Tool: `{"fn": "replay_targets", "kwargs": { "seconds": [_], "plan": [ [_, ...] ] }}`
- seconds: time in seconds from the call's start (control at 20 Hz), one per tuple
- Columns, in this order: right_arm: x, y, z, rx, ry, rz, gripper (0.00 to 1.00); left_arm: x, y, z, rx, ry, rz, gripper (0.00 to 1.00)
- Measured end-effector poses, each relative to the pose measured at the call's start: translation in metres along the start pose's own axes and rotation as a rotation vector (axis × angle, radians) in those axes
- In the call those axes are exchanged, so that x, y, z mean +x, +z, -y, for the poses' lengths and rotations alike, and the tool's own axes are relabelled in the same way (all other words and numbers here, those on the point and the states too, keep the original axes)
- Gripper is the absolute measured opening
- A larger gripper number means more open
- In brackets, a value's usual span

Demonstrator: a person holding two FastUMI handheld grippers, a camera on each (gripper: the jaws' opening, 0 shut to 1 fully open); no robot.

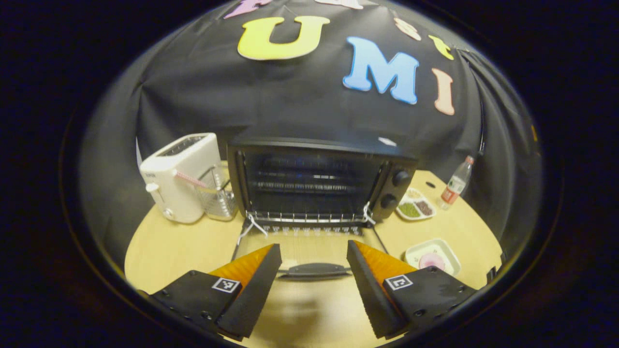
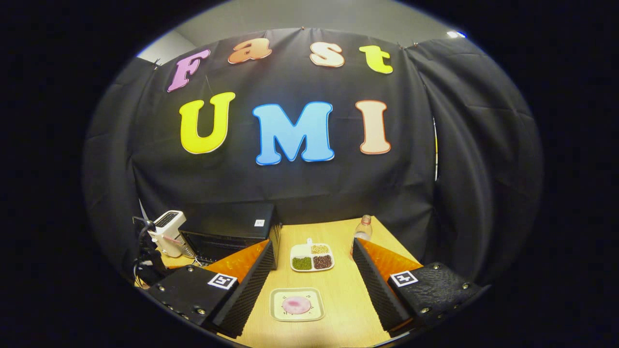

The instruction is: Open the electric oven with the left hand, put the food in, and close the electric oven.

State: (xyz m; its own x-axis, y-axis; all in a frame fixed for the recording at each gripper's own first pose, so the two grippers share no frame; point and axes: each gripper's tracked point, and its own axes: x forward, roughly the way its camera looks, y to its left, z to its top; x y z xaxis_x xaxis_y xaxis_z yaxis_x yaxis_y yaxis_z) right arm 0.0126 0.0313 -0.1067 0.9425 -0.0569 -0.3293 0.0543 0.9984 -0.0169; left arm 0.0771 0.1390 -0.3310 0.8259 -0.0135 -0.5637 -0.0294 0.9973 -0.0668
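In the left gripper view, the electric oven (image 1: 319,183) is seen straight ahead with its door (image 1: 309,251) folded down flat; the door handle (image 1: 314,270) lies between the widely spread fingers of the left gripper (image 1: 314,263), untouched. A white toaster (image 1: 181,176) stands beside the oven, a sectioned dish (image 1: 415,207) and a bottle (image 1: 455,183) on the other side. In the right gripper view, the right gripper (image 2: 312,266) is held wide apart above the food (image 2: 296,304) on its small plate (image 2: 278,314). The oven's interior is dim and blurred.
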Motion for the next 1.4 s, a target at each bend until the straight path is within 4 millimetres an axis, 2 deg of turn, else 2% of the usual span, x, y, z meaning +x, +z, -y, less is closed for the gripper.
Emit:
{"fn": "replay_targets", "kwargs": {
  "seconds": [0.1, 0.2, 0.25, 0.3, 0.35, 0.5, 0.55, 0.7, 0.75, 0.85, 1.05, 1.1, 1.4],
  "plan": [
    [0.009, -0.015, -0.003, 0.050, 0.049, -0.085, 0.99, -0.023, 0.040, 0.004, -0.008, -0.011, 0.094, 0.97],
    [0.019, -0.027, -0.004, 0.126, 0.092, -0.172, 1.00, -0.047, 0.080, 0.010, -0.008, -0.037, 0.181, 0.89],
    [0.024, -0.037, -0.004, 0.152, 0.108, -0.226, 1.00, -0.059, 0.096, 0.012, -0.012, -0.052, 0.220, 0.97],
    [0.031, -0.049, -0.004, 0.168, 0.126, -0.287, 0.99, -0.071, 0.112, 0.012, -0.016, -0.060, 0.253, 0.97],
    [0.039, -0.063, -0.004, 0.176, 0.135, -0.357, 0.99, -0.084, 0.124, 0.011, -0.021, -0.068, 0.281, 0.89],
    [0.054, -0.113, 0.004, 0.184, 0.142, -0.585, 1.00, -0.116, 0.153, 0.010, -0.043, -0.091, 0.345, 0.89],
    [0.057, -0.132, 0.009, 0.181, 0.136, -0.657, 1.00, -0.126, 0.159, 0.010, -0.046, -0.096, 0.360, 0.93],
    [0.079, -0.177, 0.022, 0.169, 0.109, -0.812, 1.00, -0.148, 0.168, 0.004, -0.038, -0.077, 0.406, 0.97],
    [0.088, -0.192, 0.029, 0.149, 0.092, -0.852, 1.00, -0.152, 0.168, 0.002, -0.040, -0.063, 0.414, 0.93],
    [0.099, -0.218, 0.045, 0.082, 0.055, -0.929, 1.00, -0.159, 0.165, -0.001, -0.067, -0.031, 0.413, 0.93],
    [0.122, -0.253, 0.056, 0.015, 0.041, -1.019, 1.00, -0.174, 0.164, -0.005, -0.089, 0.036, 0.422, 0.93],
    [0.128, -0.259, 0.059, -0.004, 0.034, -1.035, 1.00, -0.176, 0.162, -0.006, -0.091, 0.053, 0.414, 0.97],
    [0.157, -0.291, 0.062, -0.052, 0.037, -1.091, 1.00, -0.180, 0.151, 0.001, -0.089, 0.102, 0.379, 0.97]
  ]
}}
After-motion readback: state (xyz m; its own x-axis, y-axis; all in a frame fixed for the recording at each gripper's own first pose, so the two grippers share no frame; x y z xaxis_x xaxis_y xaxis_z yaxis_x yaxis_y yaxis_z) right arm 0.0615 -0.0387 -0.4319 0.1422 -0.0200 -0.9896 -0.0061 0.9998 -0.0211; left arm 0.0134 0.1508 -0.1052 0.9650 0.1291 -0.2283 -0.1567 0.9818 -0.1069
